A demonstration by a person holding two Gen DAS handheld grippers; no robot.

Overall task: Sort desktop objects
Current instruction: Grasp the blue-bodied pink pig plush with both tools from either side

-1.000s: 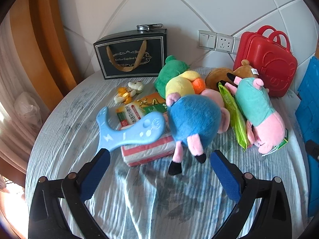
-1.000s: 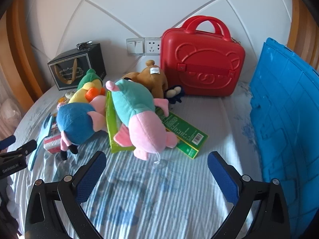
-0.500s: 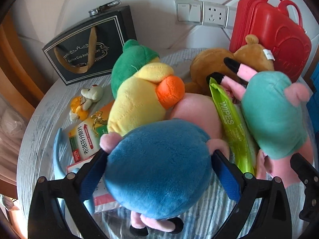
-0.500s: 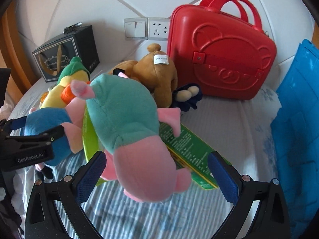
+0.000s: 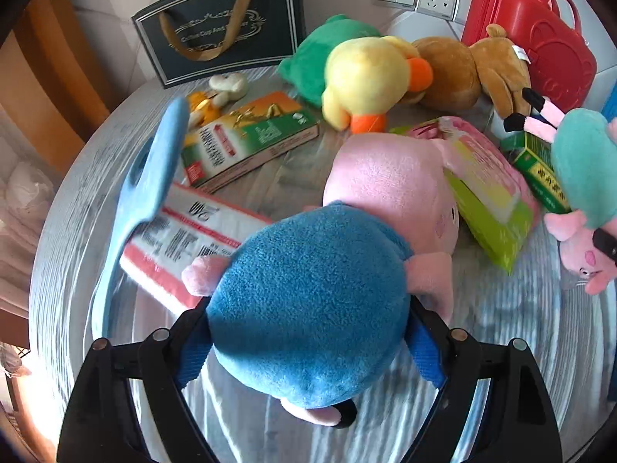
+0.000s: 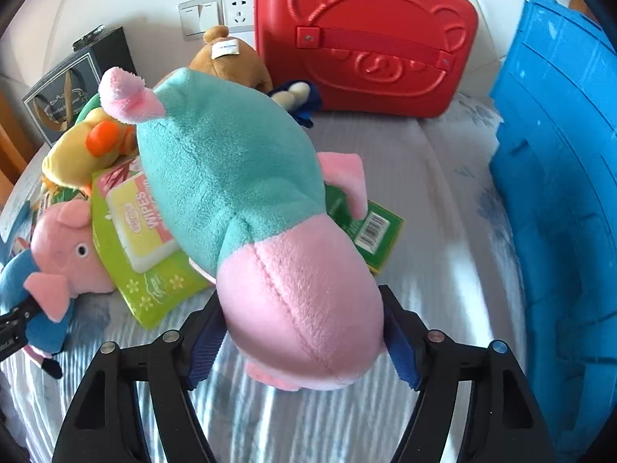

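My left gripper [image 5: 308,351] is shut on the blue-bodied pink pig plush [image 5: 308,301], its pads pressing the blue body. My right gripper [image 6: 300,335] is shut on the teal-bodied pink pig plush [image 6: 239,177], gripping its pink head end. The blue-bodied pig also shows at the left of the right wrist view [image 6: 65,254]. A green wipes pack [image 6: 142,227] lies between the two pigs. A yellow duck plush [image 5: 370,77] and a brown bear plush [image 5: 474,69] lie behind.
A red case [image 6: 370,50] stands at the back and a blue crate [image 6: 559,193] at the right. A black gift bag [image 5: 219,23], green-orange box [image 5: 246,139], red-white tissue pack [image 5: 181,243] and light-blue whale-shaped piece [image 5: 142,185] lie on the left of the round table [image 5: 520,328].
Both grippers moved forward and closed on their plush pigs. The whale-shaped piece has tipped off the tissue pack to the left.
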